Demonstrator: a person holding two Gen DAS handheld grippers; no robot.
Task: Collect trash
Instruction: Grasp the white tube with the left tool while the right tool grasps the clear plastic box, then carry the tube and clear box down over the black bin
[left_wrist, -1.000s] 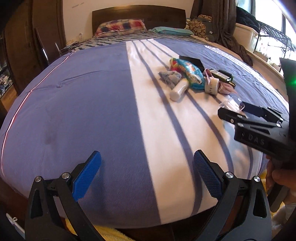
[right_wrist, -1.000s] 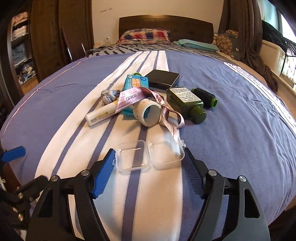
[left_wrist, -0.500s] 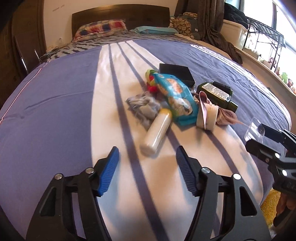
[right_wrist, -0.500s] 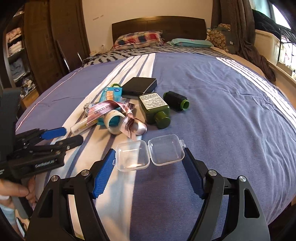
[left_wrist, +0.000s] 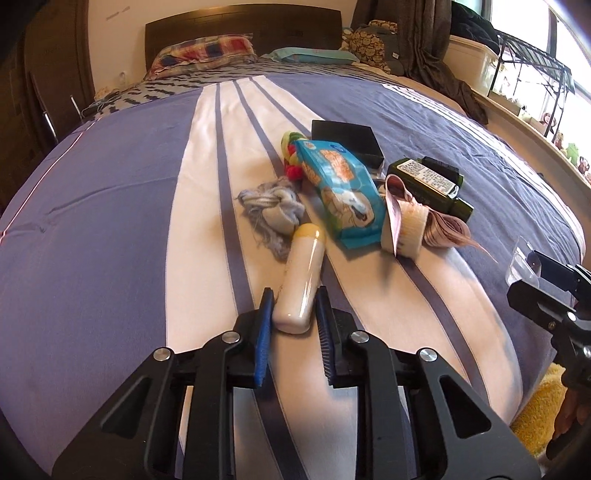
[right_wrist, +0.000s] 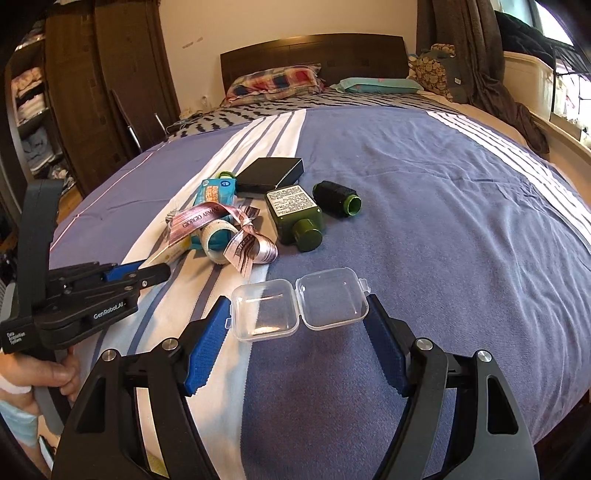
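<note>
Our left tool (left_wrist: 293, 314) has just closed on the near end of the cream tube (left_wrist: 301, 282), low centre of frame on the bed (left_wrist: 110, 221); its long axis runs straight away from us. Our right tool (right_wrist: 297, 325) pinches the open clear plastic case (right_wrist: 299, 308).

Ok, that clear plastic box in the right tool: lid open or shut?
Open. The clear plastic box lies flat, both halves hinged side by side between the right tool's pads. It looks empty.

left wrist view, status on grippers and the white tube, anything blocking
Left gripper just closed on the white tube, tube still on the bed. Right gripper holds the open clear plastic case. Grey rope toy beside the tube's far end.
</note>
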